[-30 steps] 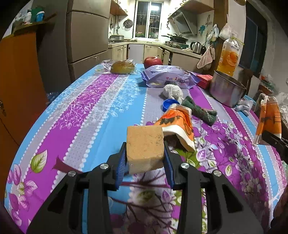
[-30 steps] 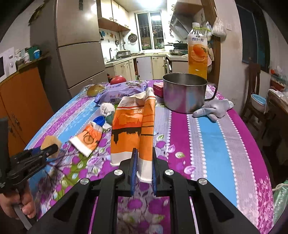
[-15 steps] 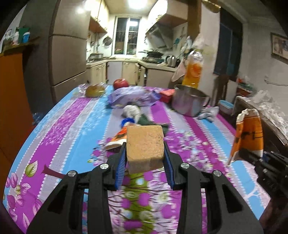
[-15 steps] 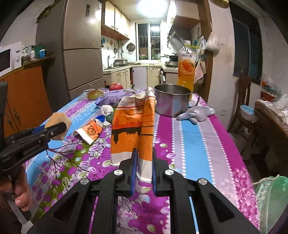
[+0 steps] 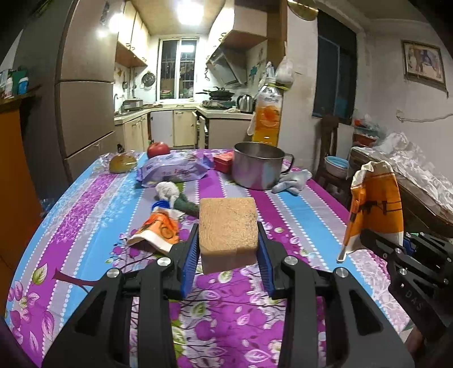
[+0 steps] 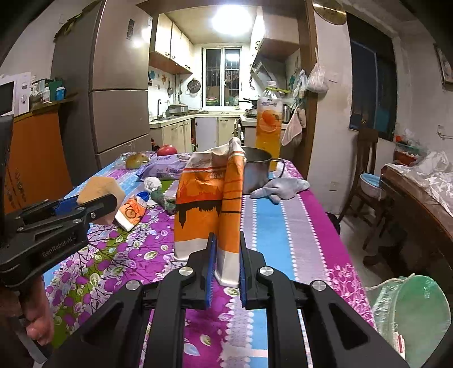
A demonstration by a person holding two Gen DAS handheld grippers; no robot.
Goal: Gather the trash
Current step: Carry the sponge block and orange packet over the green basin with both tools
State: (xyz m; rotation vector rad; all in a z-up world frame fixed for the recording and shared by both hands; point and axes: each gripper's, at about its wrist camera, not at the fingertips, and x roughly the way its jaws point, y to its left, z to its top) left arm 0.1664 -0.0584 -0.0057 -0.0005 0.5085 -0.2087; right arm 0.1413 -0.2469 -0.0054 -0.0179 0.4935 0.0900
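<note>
Green-lidded bin (image 6: 410, 308) shows in right view only — floor-level.

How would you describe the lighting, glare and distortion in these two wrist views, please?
Left wrist view: the ceiling lights blow out to white, the fridge bows with fisheye curve, and the sponge in the left tool stays sharp. Right wrist view: one ceiling lamp glares, corners go black, and the orange bag in the right tool is evenly lit.

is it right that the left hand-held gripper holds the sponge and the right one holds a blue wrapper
Not quite. The left hand-held gripper does hold the sponge, but the wrapper in the right hand-held gripper is orange and white, not blue, as the right wrist view shows.
</note>
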